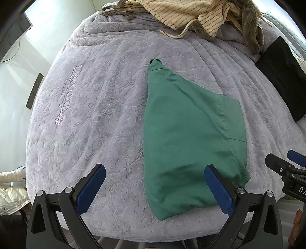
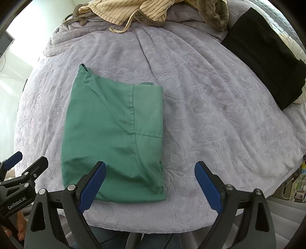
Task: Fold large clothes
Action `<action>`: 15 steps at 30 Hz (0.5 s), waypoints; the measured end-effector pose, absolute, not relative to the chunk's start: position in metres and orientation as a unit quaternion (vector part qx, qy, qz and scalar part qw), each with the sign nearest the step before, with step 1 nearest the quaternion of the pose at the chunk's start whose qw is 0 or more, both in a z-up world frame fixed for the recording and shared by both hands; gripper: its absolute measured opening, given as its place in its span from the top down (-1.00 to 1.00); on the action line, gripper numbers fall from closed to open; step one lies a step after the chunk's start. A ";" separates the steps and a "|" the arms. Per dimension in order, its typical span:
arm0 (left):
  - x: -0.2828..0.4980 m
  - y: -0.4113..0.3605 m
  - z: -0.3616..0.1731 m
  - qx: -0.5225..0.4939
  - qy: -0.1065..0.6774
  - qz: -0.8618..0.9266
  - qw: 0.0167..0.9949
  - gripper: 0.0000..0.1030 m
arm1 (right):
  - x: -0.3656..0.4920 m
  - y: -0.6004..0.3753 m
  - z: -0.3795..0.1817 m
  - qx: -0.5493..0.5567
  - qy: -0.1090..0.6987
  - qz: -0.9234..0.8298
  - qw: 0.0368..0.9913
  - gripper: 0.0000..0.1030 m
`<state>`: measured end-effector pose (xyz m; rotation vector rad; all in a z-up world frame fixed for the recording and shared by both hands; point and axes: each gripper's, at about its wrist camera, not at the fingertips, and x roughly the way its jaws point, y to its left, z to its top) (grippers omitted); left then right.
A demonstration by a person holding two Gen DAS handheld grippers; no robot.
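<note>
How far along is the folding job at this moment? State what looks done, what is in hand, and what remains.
Done: the green garment lies folded into a compact packet on the lilac blanket, and a black garment lies folded at the far right. In hand: nothing; the left gripper and right gripper are both open, over the green packet's near edge. Left: the striped and brown clothes are heaped, unfolded, at the far edge.

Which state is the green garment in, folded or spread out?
Folded: the green garment lies as a compact layered rectangle on the lilac blanket.
</note>
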<state>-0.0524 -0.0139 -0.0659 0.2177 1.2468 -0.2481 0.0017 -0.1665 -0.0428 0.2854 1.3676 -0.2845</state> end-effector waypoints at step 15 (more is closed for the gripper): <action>-0.053 -0.013 -0.066 0.102 0.582 -0.116 0.799 -1.00 | 0.000 -0.165 -0.044 0.129 0.629 -0.130 0.755 -0.84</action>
